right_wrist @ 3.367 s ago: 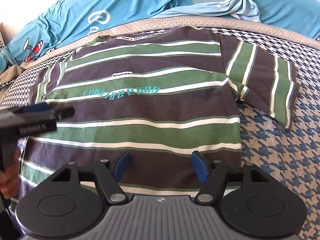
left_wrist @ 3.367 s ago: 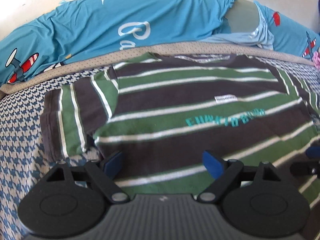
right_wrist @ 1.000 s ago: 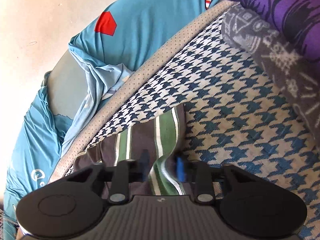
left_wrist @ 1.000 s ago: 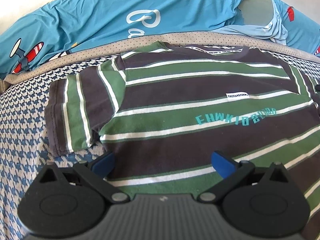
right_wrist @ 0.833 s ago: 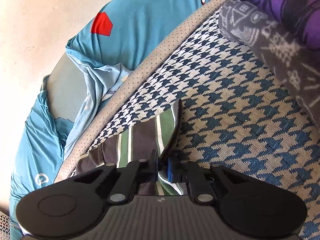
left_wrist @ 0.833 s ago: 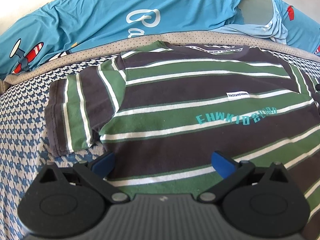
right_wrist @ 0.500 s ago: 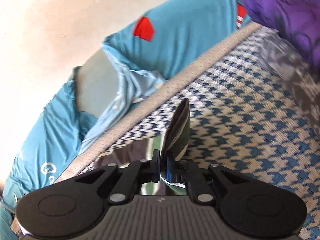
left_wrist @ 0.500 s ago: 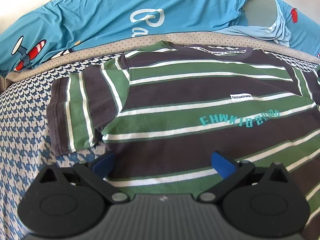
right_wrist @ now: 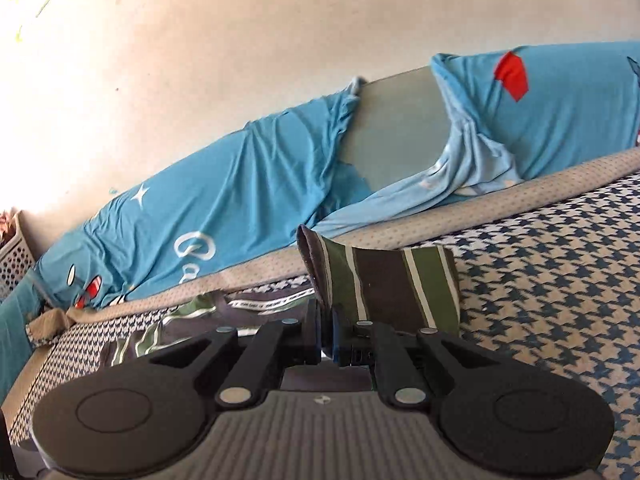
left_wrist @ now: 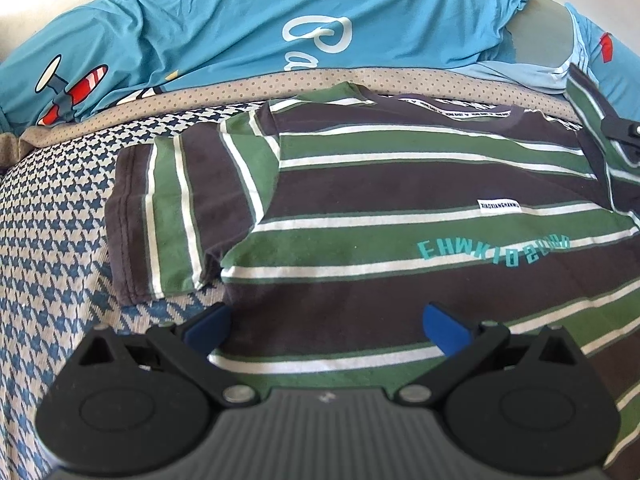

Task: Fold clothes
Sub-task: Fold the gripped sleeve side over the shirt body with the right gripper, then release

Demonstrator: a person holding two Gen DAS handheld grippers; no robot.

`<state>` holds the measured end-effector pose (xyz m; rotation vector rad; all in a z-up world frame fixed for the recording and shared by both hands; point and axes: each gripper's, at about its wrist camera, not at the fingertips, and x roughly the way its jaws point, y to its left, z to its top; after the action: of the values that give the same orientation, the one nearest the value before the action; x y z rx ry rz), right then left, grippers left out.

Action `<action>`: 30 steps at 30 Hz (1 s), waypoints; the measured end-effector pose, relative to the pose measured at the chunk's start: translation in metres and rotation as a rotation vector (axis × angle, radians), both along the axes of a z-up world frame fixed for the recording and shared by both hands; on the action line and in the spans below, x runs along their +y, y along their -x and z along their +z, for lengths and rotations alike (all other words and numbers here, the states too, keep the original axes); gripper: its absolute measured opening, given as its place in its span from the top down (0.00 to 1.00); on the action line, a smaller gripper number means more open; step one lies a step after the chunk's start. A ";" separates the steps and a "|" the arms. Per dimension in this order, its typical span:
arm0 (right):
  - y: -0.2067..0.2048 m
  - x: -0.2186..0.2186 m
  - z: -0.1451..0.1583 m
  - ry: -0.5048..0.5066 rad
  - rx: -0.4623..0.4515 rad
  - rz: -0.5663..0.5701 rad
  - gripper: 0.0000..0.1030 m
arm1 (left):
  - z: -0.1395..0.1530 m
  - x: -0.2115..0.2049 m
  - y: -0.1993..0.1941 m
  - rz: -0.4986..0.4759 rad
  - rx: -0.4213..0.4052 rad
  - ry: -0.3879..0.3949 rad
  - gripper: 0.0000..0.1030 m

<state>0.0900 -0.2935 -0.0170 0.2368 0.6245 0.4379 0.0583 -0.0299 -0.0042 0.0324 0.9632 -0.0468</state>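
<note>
Right wrist view: the right gripper (right_wrist: 326, 330) is clamping the lifted sleeve (right_wrist: 384, 284); a shallow pinch risks slippage. The left gripper (left_wrist: 326, 322) is hovering, jaws apart, above the shirt (left_wrist: 400, 184).

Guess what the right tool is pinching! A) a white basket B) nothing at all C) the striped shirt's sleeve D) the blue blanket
C: the right tool is shut on the striped shirt's sleeve, lifted off the checked bed cover.
</note>
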 end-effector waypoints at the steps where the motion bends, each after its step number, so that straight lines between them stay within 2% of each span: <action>1: 0.002 0.008 -0.004 0.012 0.008 0.021 0.93 | 0.000 0.001 0.000 0.004 0.001 0.001 0.00; 5: 0.009 0.036 -0.017 0.065 0.043 0.129 0.89 | 0.001 0.005 -0.001 0.020 0.002 0.007 0.00; 8: 0.014 0.039 -0.011 0.045 0.028 0.179 0.89 | 0.001 0.008 -0.002 0.032 0.004 0.014 0.00; 10: 0.015 0.034 -0.005 0.033 0.016 0.169 0.89 | 0.000 0.010 -0.003 0.039 0.010 0.020 0.00; 14: 0.006 0.010 0.005 0.037 0.019 0.064 0.89 | 0.000 0.009 -0.003 0.040 0.012 0.017 0.00; 20: -0.003 -0.029 0.001 0.014 0.101 -0.047 0.85 | 0.002 0.006 -0.004 0.039 0.007 0.010 0.00; 30: 0.010 -0.019 -0.016 0.150 0.199 0.034 0.84 | 0.009 0.018 -0.003 0.078 0.003 0.023 0.00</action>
<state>0.0803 -0.3121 -0.0325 0.1273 0.8541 0.4011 0.0613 -0.0124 0.0052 -0.0260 0.9664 0.0137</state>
